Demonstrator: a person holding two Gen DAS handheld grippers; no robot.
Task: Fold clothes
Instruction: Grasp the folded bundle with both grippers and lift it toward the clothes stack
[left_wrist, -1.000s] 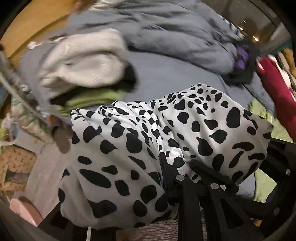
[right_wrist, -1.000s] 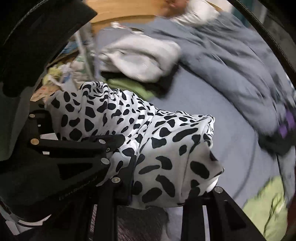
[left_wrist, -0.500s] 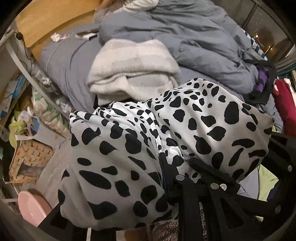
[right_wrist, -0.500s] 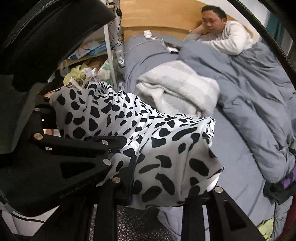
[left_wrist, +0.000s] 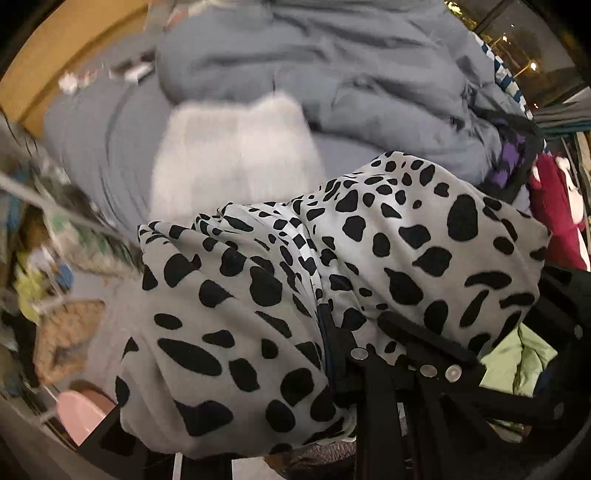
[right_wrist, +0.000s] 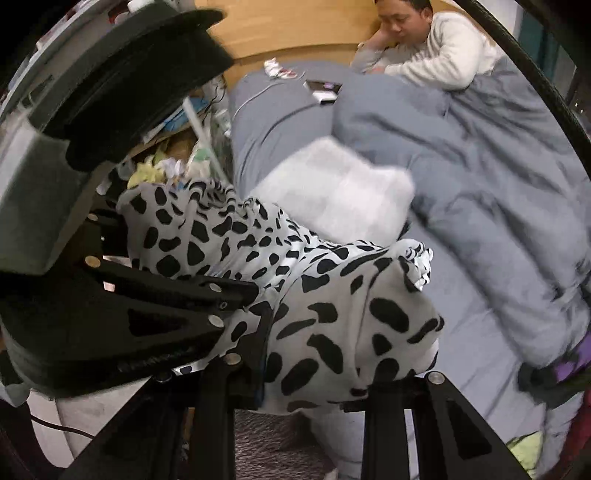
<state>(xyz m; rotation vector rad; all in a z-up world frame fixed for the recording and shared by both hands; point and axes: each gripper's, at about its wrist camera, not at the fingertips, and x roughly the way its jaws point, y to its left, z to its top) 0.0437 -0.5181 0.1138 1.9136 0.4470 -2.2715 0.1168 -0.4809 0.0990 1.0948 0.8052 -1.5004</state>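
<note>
Between both grippers, spotted garment (right_wrist: 295, 295) spans sideways, bunched.

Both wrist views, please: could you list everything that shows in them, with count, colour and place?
Spotted garment: one, white with black spots, draped over both grippers.
Folded knit: one, white, on the bed beyond the garment.
Duvet: one, grey-blue, rumpled on the bed.
Person: one, white top, lying by the wooden headboard.
Red cloth: one, right edge of left view.
Green cloth: one, lower right of left view.
Left gripper: black, under the garment.
Right gripper: black, under the garment.
</note>
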